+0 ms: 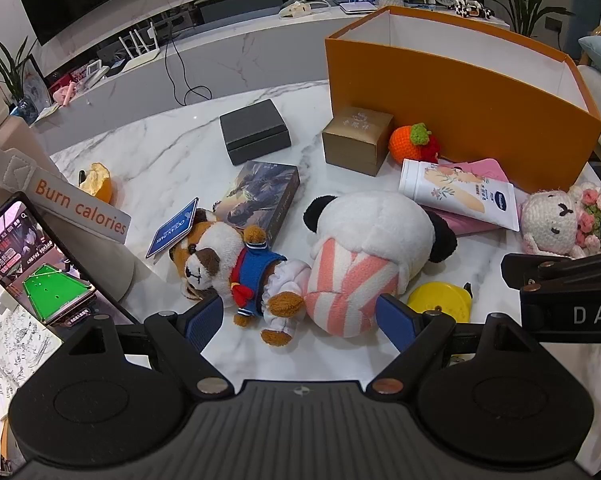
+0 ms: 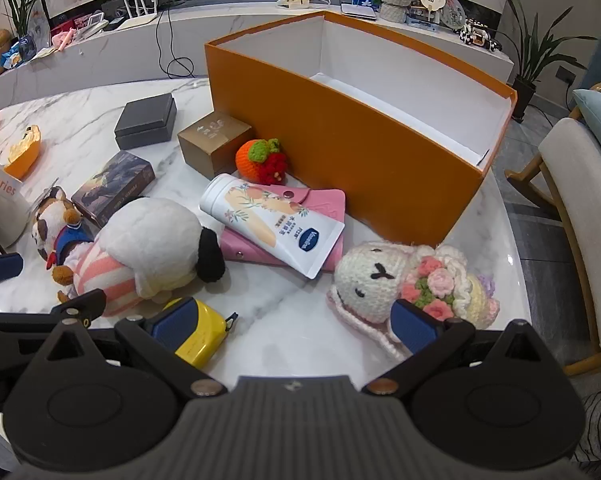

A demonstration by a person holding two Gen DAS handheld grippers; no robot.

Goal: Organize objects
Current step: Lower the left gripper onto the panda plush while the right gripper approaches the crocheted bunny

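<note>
Both our grippers, left gripper (image 1: 300,316) and right gripper (image 2: 294,322), sit wide open holding nothing, so we'd pinch the squishy, light panda plush (image 1: 364,248) mid-frame by its striped belly, then drop it in the orange box (image 2: 340,136) upper right.

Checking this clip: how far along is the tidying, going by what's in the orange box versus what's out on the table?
Barely begun. The orange box shows only bare white interior where visible. Nothing is in hand: the left tool and right tool are both open. Still out on the marble table: panda plush, dog plush, lotion tube, crochet bunny, yellow tape measure and the small boxes.
</note>
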